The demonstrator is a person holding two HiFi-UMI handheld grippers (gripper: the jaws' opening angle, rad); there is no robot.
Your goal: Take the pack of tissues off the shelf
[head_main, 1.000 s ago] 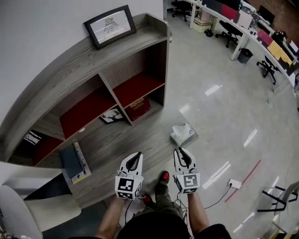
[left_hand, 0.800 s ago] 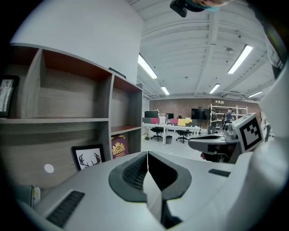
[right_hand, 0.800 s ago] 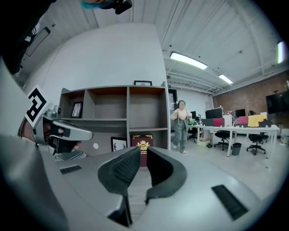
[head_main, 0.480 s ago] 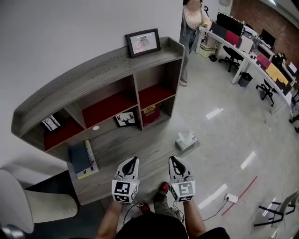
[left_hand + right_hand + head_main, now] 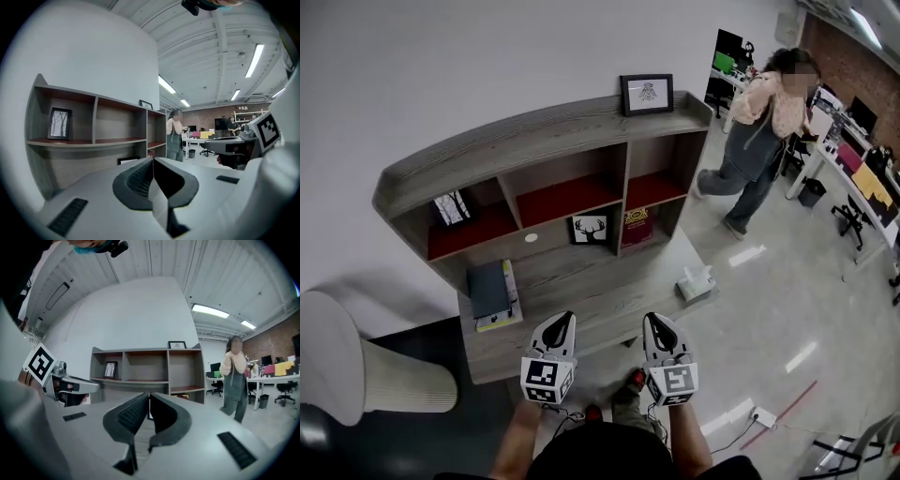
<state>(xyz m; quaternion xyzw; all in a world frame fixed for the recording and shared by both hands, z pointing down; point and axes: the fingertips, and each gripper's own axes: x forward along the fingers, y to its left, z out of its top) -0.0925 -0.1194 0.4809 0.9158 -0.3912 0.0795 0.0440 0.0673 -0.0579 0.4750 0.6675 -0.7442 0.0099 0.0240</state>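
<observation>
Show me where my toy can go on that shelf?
The low ledge is bare in the middle, between the books on the left and the tissue box at the right end. The top board is bare left of the framed picture. Crowded: the back, by the deer picture and red box.

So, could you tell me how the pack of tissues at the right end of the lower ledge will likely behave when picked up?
The pack of tissues looks small, with a tissue poking from its top, so probably light. Its soft-looking sides may give under the jaws. It sits by the ledge's corner, so a push might slide it off.
</observation>
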